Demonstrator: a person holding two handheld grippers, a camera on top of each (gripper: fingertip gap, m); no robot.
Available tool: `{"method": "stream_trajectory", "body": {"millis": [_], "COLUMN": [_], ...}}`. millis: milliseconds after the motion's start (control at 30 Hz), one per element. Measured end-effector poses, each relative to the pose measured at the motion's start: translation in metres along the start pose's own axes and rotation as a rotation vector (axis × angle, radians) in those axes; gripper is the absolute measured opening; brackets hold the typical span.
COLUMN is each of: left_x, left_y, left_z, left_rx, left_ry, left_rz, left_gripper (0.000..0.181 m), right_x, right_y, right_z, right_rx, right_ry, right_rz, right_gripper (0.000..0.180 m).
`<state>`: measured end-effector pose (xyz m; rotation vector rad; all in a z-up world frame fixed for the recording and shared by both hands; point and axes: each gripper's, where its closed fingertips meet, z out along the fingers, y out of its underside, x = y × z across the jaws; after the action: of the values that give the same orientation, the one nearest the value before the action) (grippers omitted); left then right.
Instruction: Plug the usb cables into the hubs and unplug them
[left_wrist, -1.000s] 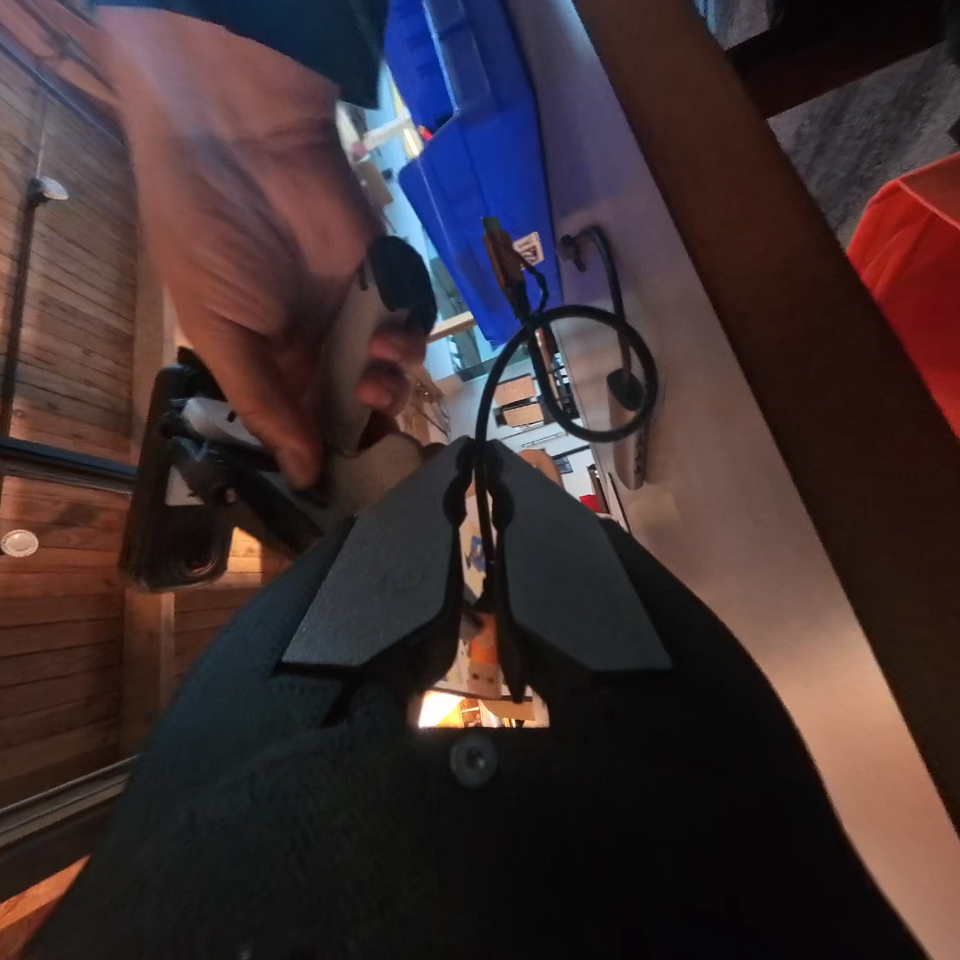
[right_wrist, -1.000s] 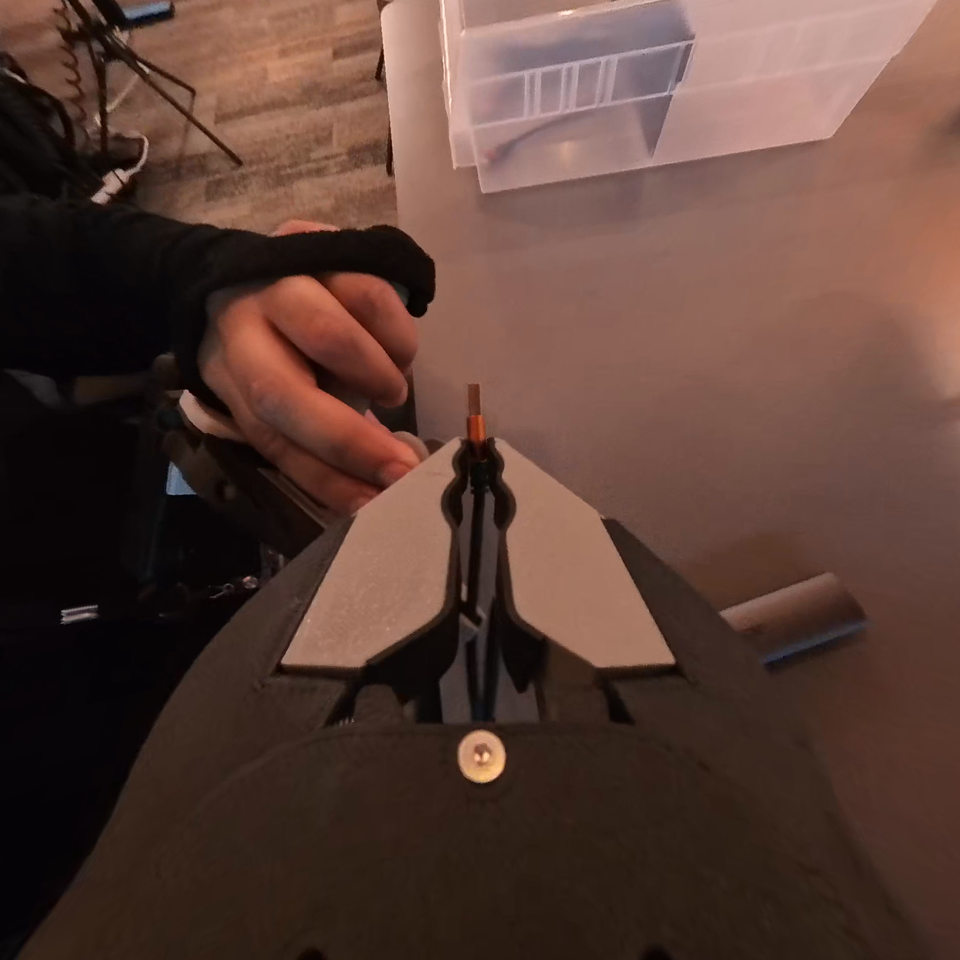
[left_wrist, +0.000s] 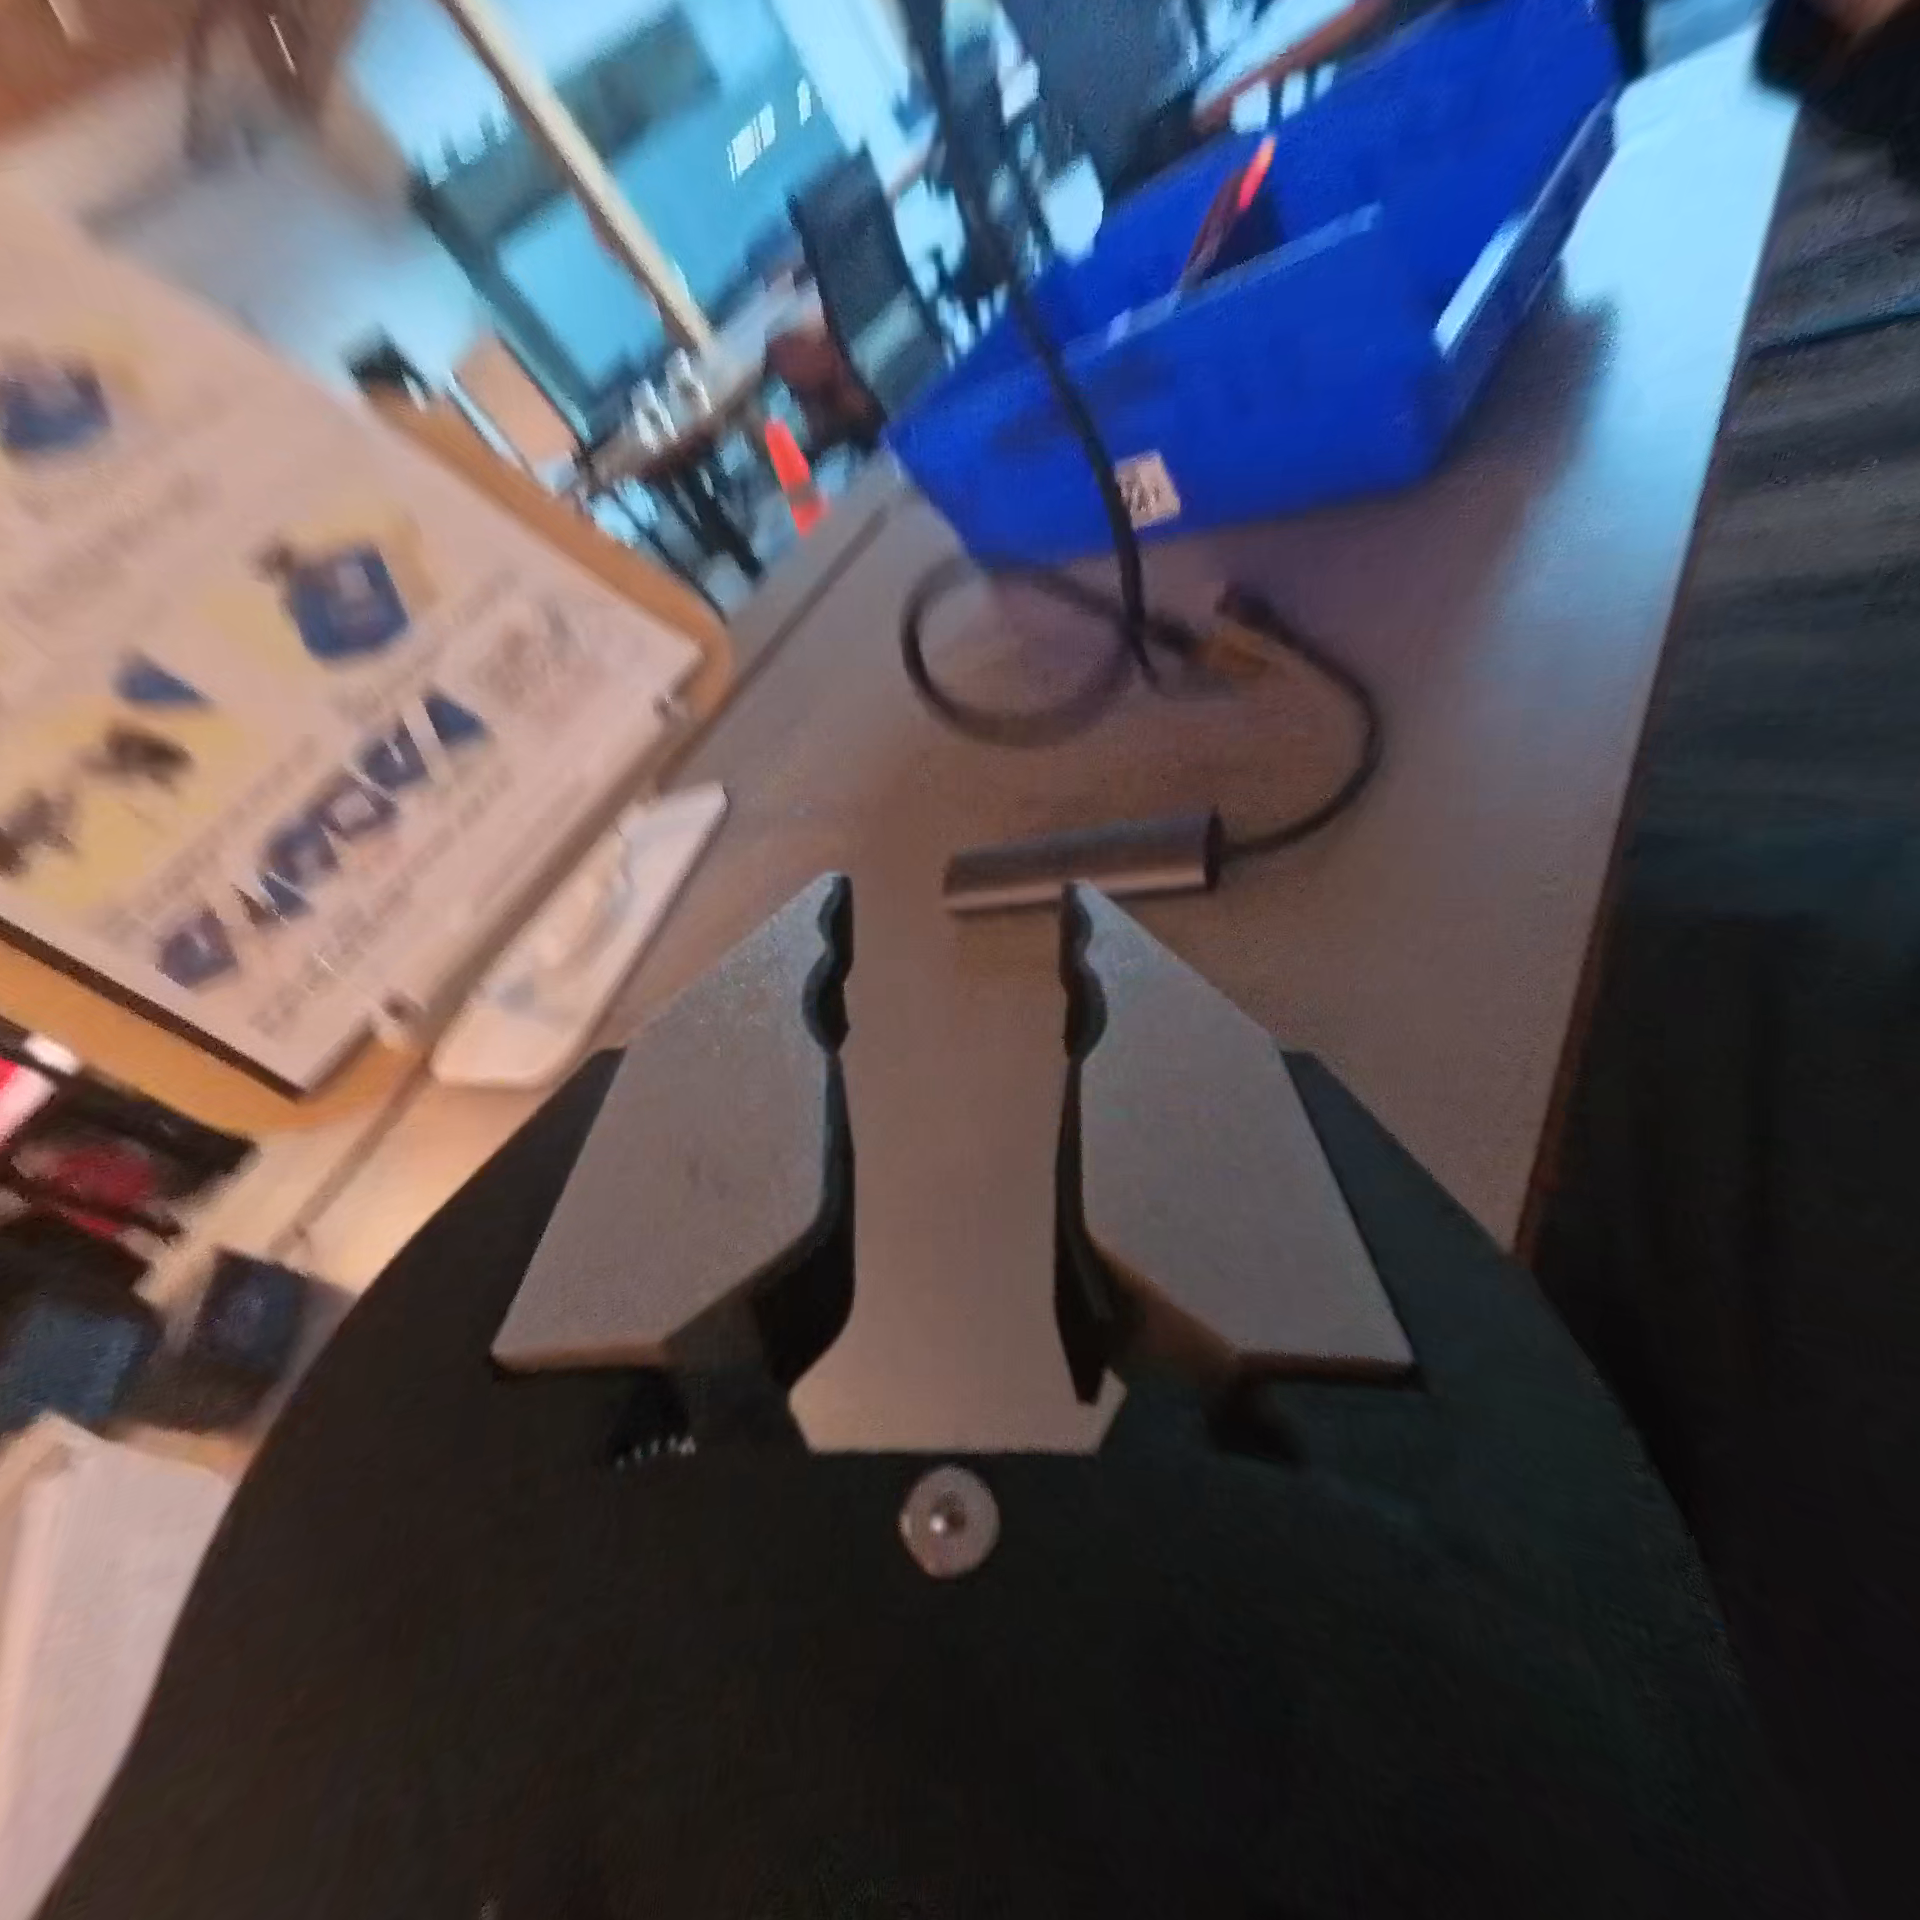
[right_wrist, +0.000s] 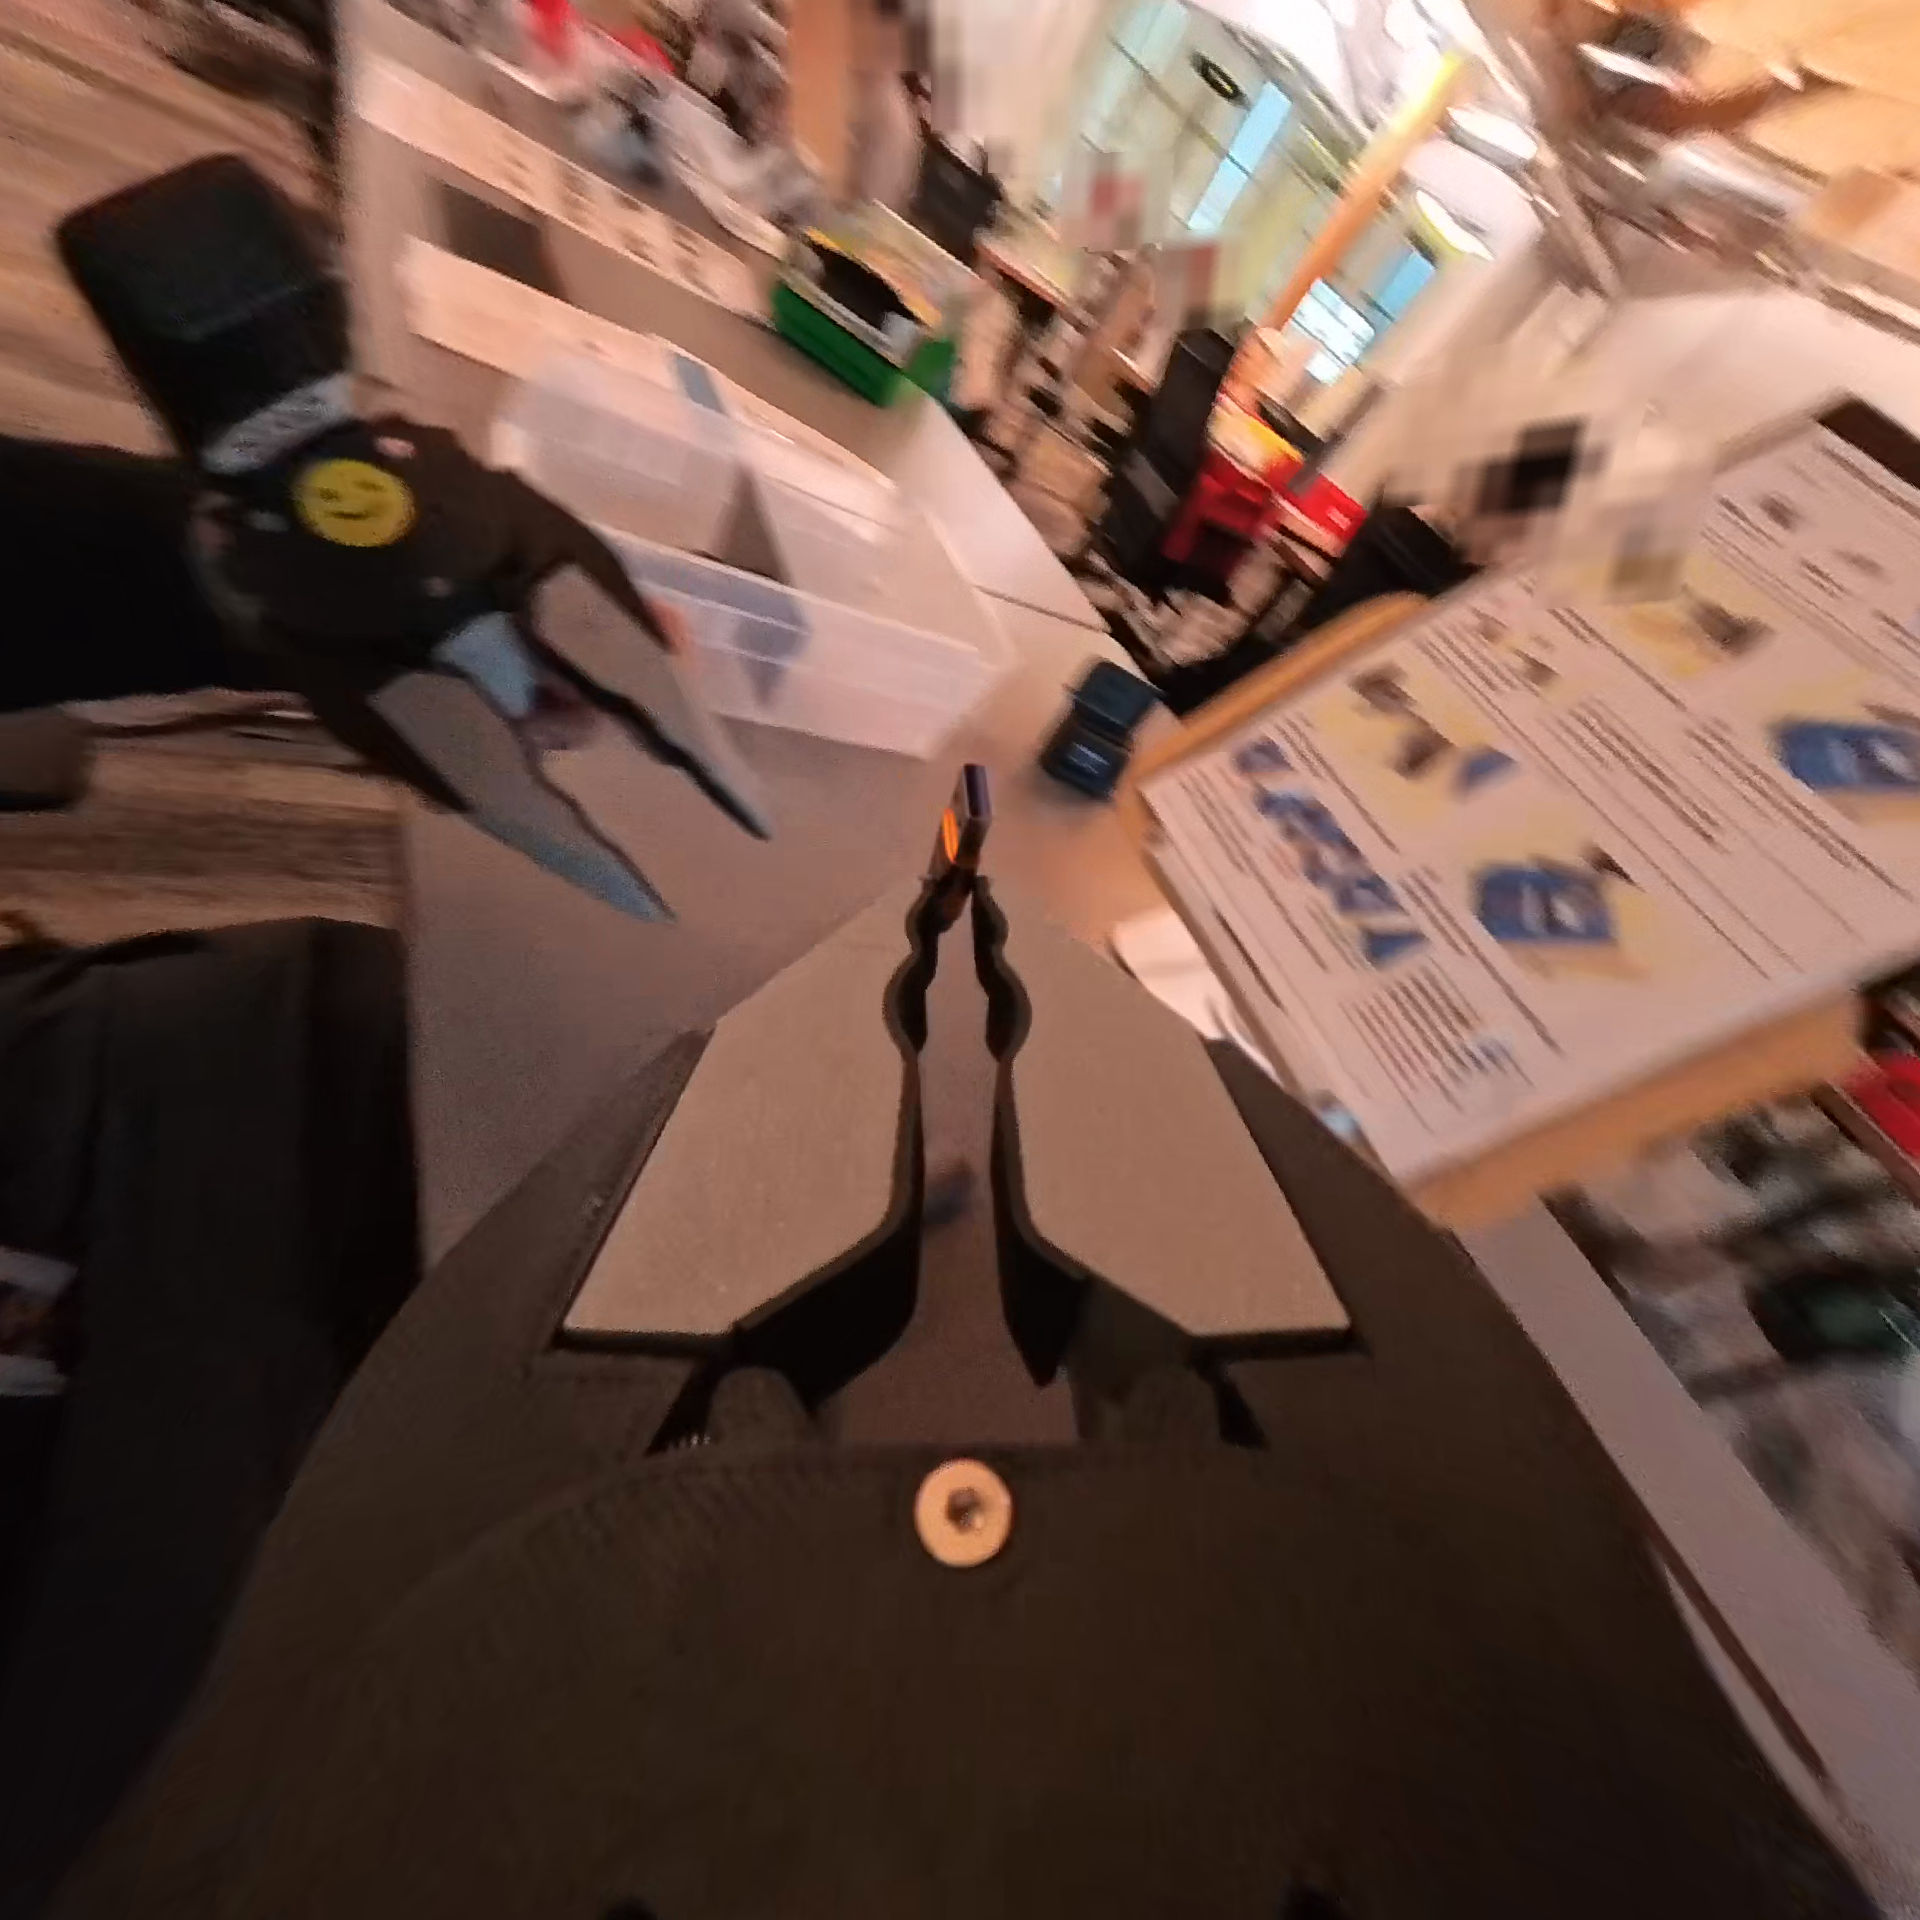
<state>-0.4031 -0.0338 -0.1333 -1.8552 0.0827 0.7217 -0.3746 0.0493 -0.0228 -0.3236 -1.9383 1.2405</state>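
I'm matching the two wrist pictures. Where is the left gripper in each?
Left wrist view: the left gripper fills the bottom centre, fingers open, pointing toward the hub.
Right wrist view: it is at upper left, open, left of the right gripper, which holds a plug.
Shared landmark: the wood-framed poster, on the left in the left view and on the right in the right view.

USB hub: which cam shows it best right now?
Left wrist view. The USB hub lies on the table just beyond the open left gripper, grey body and attached cable visible, though blurred. The right wrist view doesn't show the hub; it shows the right gripper shut on a USB plug.
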Motion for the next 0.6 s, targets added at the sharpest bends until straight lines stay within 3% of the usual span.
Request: {"method": "stream_trajectory", "body": {"millis": [100,200,400,600], "left_x": [0.011,0.024,0.07,0.073], "left_y": [0.021,0.017,0.008,0.02], "left_z": [0.02,0.047,0.072,0.103], "left_rx": [-0.064,-0.029,-0.138,-0.372], "left_ry": [0.08,0.19,0.818,1.07], "left_rz": [-0.096,0.045,0.391,0.438], "left_gripper": [0.042,0.05,0.058,0.057], "right_x": [0.031,0.046,0.043,0.045], "right_y": [0.026,0.047,0.045,0.045], "right_z": [-0.02,-0.033,-0.039,-0.049], "right_rx": [-0.141,-0.25,-0.207,-0.198], "right_ry": [0.138,0.208,0.148,0.153], "right_rz": [0.006,-0.001,0.04,0.029], "right_gripper": [0.002,0.003,0.003,0.002]}}
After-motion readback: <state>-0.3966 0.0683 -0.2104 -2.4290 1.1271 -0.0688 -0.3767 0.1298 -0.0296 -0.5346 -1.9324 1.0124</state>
